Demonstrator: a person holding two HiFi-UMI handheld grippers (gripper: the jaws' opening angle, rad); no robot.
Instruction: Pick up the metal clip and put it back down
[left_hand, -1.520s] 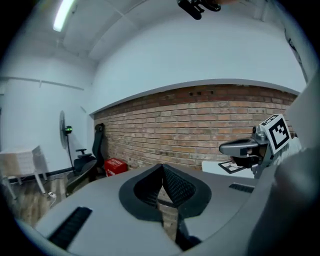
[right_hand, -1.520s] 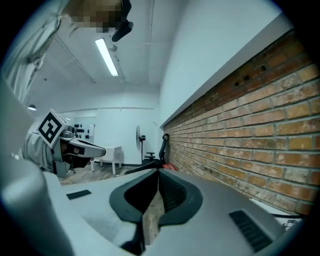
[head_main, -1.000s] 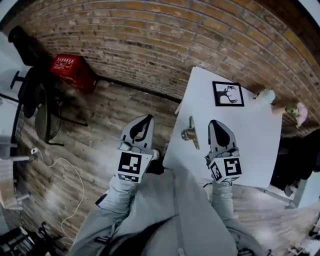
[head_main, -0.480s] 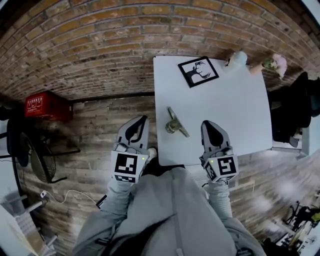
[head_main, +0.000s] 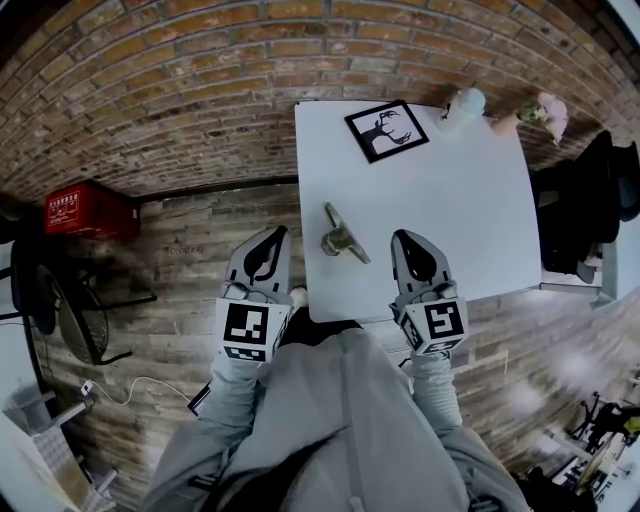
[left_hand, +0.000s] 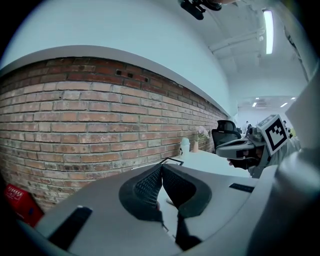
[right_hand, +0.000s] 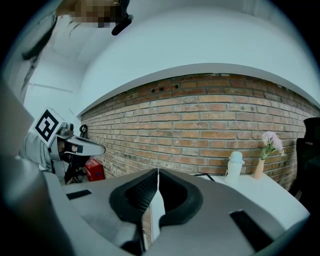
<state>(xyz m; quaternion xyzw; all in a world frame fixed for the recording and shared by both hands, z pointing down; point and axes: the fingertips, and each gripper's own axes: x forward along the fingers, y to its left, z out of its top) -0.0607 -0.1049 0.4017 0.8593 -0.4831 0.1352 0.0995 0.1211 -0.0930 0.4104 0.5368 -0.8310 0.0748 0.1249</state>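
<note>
— Where are we?
— We take it for an open office: brick wall (head_main: 200, 60), plank floor (head_main: 190, 250), white table (head_main: 450, 220), a black swivel chair (left_hand: 223, 132), strip lights (left_hand: 269, 31) on the ceiling of the hall beyond.

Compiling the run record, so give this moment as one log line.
stage: before pickup | left gripper: shut, empty | right gripper: shut, empty | metal clip: on table, untouched

Framed picture (head_main: 386, 130), white bottle (head_main: 465, 103), flower vase (head_main: 550, 110), red crate (head_main: 88, 210)
</note>
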